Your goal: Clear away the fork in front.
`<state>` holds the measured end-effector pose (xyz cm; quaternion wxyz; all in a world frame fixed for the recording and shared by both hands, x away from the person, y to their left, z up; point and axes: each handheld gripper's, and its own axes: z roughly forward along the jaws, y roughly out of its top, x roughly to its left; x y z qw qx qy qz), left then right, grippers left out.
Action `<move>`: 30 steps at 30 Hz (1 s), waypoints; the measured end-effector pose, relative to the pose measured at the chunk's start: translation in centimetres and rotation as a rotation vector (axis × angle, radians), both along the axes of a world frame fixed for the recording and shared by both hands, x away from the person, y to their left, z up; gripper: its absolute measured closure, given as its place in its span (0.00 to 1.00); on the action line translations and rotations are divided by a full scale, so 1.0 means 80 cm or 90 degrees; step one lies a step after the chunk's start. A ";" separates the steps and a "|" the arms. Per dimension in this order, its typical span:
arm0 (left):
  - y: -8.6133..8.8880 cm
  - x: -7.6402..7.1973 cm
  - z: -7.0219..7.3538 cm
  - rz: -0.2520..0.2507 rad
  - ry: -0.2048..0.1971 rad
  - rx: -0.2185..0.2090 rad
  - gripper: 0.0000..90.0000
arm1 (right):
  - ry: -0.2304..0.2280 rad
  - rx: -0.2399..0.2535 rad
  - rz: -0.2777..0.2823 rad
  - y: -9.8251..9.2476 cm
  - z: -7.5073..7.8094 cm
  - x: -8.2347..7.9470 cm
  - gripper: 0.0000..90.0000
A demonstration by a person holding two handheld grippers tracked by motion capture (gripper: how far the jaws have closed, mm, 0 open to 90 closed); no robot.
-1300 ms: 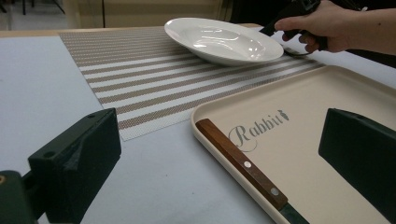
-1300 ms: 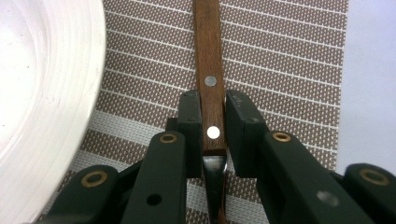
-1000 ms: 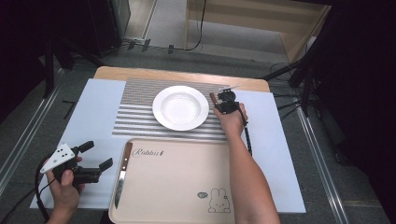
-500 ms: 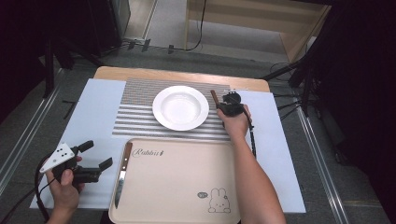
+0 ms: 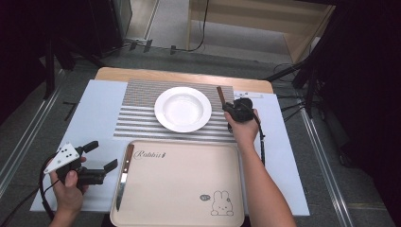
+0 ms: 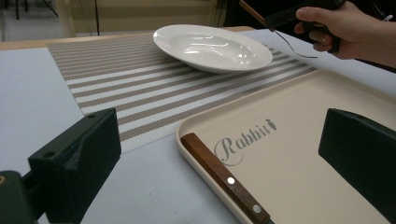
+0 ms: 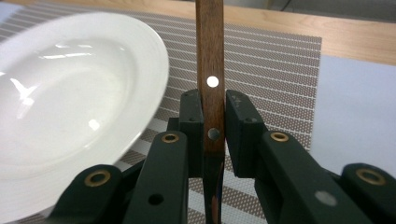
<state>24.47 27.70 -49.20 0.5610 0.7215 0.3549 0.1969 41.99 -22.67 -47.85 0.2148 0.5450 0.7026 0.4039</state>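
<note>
White plate (image 5: 183, 109), one; wooden-handled utensils, two; tray (image 5: 189, 189), one.

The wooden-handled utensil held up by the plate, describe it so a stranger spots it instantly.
Start at the white plate on the striped placemat. Just right of it, the right tool is clamped on a wooden-handled utensil. Unlike the knife lying in the beige tray, this one is held above the mat.

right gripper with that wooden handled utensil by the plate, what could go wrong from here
1. The right gripper pinches the wooden handle on a narrow strip, so the utensil may pivot or slip.
2. It hangs right beside the white plate; a swing could knock the rim.
</note>
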 end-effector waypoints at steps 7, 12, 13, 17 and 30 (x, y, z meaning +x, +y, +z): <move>-0.015 -0.001 0.013 -0.017 0.001 -0.001 0.00 | -0.033 0.014 0.017 -0.004 0.009 -0.025 0.85; -0.029 -0.001 0.022 -0.036 -0.004 0.003 0.00 | -0.051 0.025 0.030 -0.006 0.012 -0.041 0.85; -0.032 0.000 0.024 -0.038 -0.003 0.004 0.00 | -0.053 0.028 0.032 -0.005 0.013 -0.045 0.85; -0.044 0.002 0.029 -0.049 -0.003 0.002 0.00 | -0.068 0.041 0.038 -0.006 0.014 -0.060 0.85; -0.076 0.012 0.039 -0.081 -0.004 0.004 0.00 | -0.112 0.057 0.061 -0.009 0.022 -0.103 0.85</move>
